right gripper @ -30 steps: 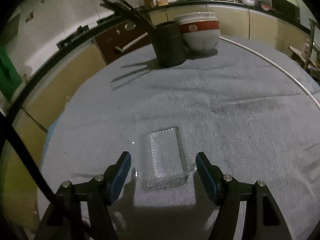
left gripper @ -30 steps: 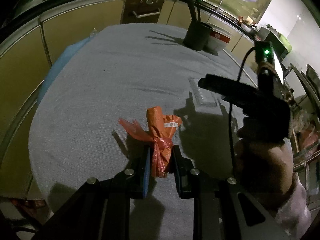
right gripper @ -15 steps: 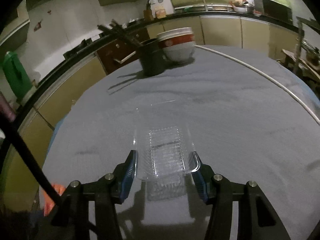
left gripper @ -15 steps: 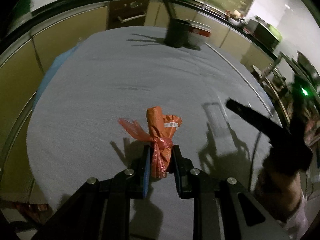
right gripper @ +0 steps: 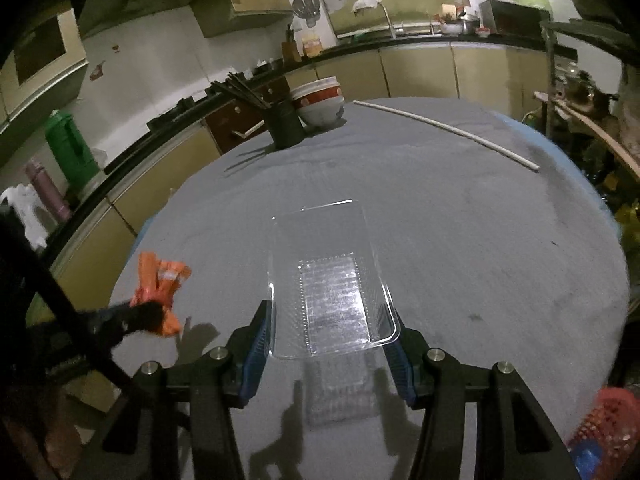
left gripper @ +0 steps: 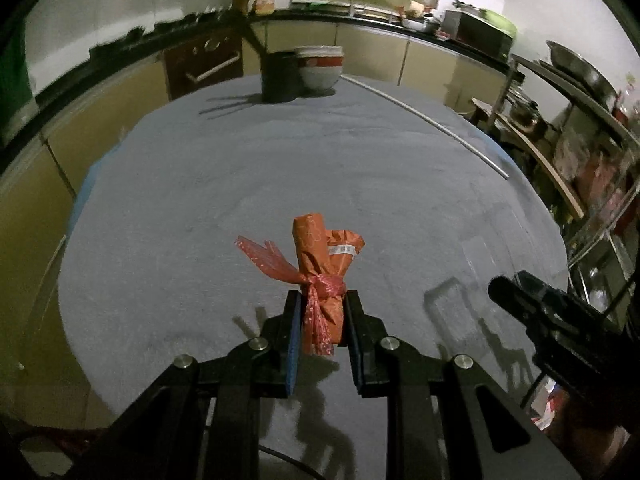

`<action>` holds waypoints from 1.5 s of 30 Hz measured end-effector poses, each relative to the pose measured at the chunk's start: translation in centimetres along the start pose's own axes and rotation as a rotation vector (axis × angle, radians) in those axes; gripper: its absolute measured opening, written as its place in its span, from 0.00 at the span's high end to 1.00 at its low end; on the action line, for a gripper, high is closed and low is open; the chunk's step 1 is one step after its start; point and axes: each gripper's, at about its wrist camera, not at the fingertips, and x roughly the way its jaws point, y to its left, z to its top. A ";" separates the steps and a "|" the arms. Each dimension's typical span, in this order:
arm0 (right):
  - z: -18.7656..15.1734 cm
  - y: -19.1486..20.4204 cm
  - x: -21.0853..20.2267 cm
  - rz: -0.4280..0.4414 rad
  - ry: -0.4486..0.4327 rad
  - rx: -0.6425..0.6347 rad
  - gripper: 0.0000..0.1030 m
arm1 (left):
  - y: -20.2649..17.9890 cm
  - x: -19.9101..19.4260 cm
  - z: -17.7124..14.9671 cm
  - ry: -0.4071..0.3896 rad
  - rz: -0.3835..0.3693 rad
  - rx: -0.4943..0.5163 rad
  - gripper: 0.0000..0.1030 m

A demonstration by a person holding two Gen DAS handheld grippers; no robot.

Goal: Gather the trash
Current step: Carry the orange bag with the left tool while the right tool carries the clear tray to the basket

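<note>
**A:** Dim kitchen, round table [right gripper: 460,208] under a grey cloth, cabinets all round. Both grippers are loaded from what I can see. The left gripper [left gripper: 322,322] is clamped tight on the knotted end of an orange wrapper bundle [left gripper: 320,264], which sticks up and forward out of the jaws. The right gripper [right gripper: 328,338] has a clear plastic tray [right gripper: 328,280] squeezed between its blue pads [right gripper: 258,338], and the shadow underneath suggests it's off the cloth.

**B:** Yeah, its jaws were just closing on that tray and the walls look slightly pinched. I'd go gentle there: thin clear plastic flexes and can pop out sideways, so keep the tray level and don't squeeze harder.

**A:** Where's it all going though? There's something red and mesh-like at the bottom right of the right view, maybe a bin or basket [right gripper: 604,424], too dark to be sure.

**B:** If that's it, the route is easy. Near side of the table is bare. The only clutter is far back: dark chopstick holder [right gripper: 286,128], stacked bowls [right gripper: 318,102], and a thin white rod [right gripper: 448,132] along the right rim. Just watch that the two grippers don't bump, they're fairly close together.
</note>
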 end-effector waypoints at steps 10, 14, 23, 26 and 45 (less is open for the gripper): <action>-2.9 -1.7 -4.5 0.008 -0.047 0.043 0.46 | -2.8 -2.1 -0.9 -0.058 0.056 0.094 0.79; -3.1 -1.5 -5.4 0.010 -0.066 0.037 0.46 | -3.1 -2.7 -1.0 -0.072 0.066 0.108 0.79; -3.7 -1.4 -6.7 0.014 -0.085 0.027 0.46 | -3.9 -3.3 -1.2 -0.075 0.081 0.123 0.78; -4.0 -1.7 -7.1 0.015 -0.089 0.034 0.46 | -4.3 -3.5 -1.2 -0.074 0.079 0.134 0.78; -7.1 -5.0 -12.2 -0.012 -0.147 0.100 0.46 | -9.2 -5.4 -3.1 -0.109 0.089 0.264 0.78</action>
